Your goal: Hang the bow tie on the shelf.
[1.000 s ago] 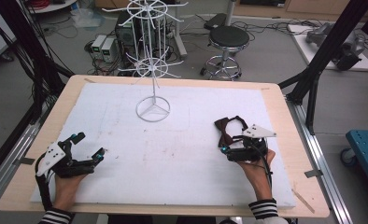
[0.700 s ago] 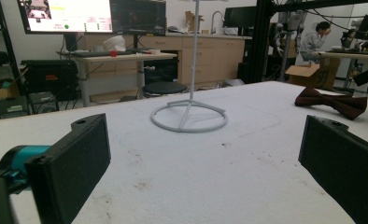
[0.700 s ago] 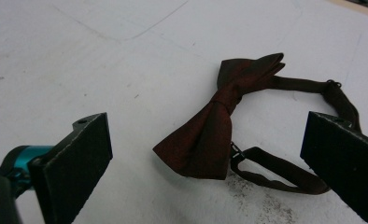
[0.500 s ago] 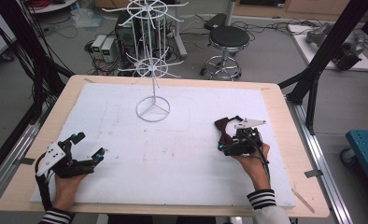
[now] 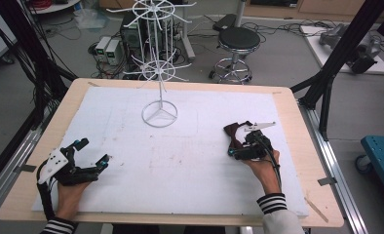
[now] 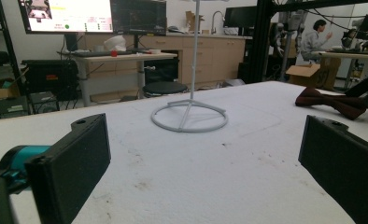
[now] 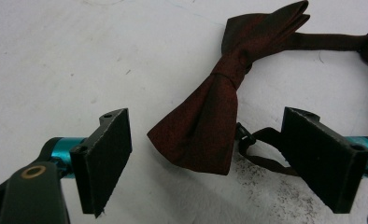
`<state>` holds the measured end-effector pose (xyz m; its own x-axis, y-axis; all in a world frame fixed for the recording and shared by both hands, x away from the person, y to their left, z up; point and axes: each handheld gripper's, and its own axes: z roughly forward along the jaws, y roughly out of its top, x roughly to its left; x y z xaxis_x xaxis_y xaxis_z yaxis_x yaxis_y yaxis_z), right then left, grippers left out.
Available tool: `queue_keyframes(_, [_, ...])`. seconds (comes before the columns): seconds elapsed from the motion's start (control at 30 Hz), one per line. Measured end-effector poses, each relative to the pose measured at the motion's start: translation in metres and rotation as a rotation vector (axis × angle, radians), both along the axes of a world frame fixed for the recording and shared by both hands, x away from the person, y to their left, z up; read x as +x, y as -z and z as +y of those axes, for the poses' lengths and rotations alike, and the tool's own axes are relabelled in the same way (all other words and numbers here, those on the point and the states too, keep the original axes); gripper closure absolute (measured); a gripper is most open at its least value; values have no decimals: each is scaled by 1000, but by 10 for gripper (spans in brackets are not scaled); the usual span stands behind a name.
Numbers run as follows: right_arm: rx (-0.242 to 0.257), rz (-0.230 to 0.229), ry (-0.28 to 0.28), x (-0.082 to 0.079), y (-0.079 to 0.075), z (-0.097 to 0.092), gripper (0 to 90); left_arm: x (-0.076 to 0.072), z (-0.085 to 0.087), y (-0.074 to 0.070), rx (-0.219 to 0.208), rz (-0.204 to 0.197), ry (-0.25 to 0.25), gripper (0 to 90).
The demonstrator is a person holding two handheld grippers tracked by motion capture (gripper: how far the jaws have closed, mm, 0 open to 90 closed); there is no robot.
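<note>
Your right tool (image 7: 205, 163) sits directly over the dark red bow tie (image 7: 210, 116), and that is the relation your next move turns on: the near wing of the tie lies between the two black jaws, with a clear gap to each pad, so nothing is gripped yet. The jaws have just been closing in on that wing but are not clenched on it. In the right gripper view the tie's long axis runs from lower left to upper right, from the near wing through the knot to the far wing, slanting across the line between the pads, so a squeeze would likely catch the near wing across its width rather than the knot. Its thin strap (image 7: 266, 154) loops close to the right-hand jaw and may get pinched along with the cloth; I can't quite tell whether it passes under that pad. From the high view, the bow tie (image 5: 235, 132) lies flat on the white surface (image 5: 180, 165) at the right side, just ahead of your right tool (image 5: 233, 146), well apart from the white wire stand (image 5: 159, 115). Your left tool (image 5: 93, 155) rests far off at the left edge, released and empty, so the right hand is plainly the nearer one. The left gripper view gives the low side-on look the others lack, showing the bow tie (image 6: 334, 103) lying low on the surface.
</note>
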<state>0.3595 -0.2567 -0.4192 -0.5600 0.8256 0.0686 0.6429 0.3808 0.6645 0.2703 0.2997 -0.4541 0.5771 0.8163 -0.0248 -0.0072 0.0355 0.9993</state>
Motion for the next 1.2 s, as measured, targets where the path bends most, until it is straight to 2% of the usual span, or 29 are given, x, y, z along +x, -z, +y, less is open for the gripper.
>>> queue_keyframes(0.07, [0,10,4,1,1,-1,189,0,0,0,0,0,0,26])
queue_keyframes(0.27, [8,35,-2,2,1,-1,342,0,0,0,0,0,1,26])
queue_keyframes(0.33, [-5,33,9,2,2,-1,366,0,0,0,0,0,1,26])
queue_keyframes(0.43, [-2,54,19,3,3,-1,453,0,0,0,0,0,0,26])
queue_keyframes(0.47, [-9,53,18,3,3,-1,551,0,0,0,-1,0,0,26])
queue_keyframes(0.53, [-9,54,17,3,3,-1,574,0,0,0,0,0,0,26])
queue_keyframes(0.63, [-19,51,19,3,1,0,750,0,0,0,0,-1,-1,26])
queue_keyframes(0.7, [-18,44,17,2,1,0,805,0,0,0,-1,0,-1,26])
queue_keyframes(0.87, [-14,41,7,2,0,0,838,0,0,0,-1,-1,-1,26])
queue_keyframes(1.2, [-1,33,-25,1,-2,-1,840,0,0,0,0,0,-2,26])
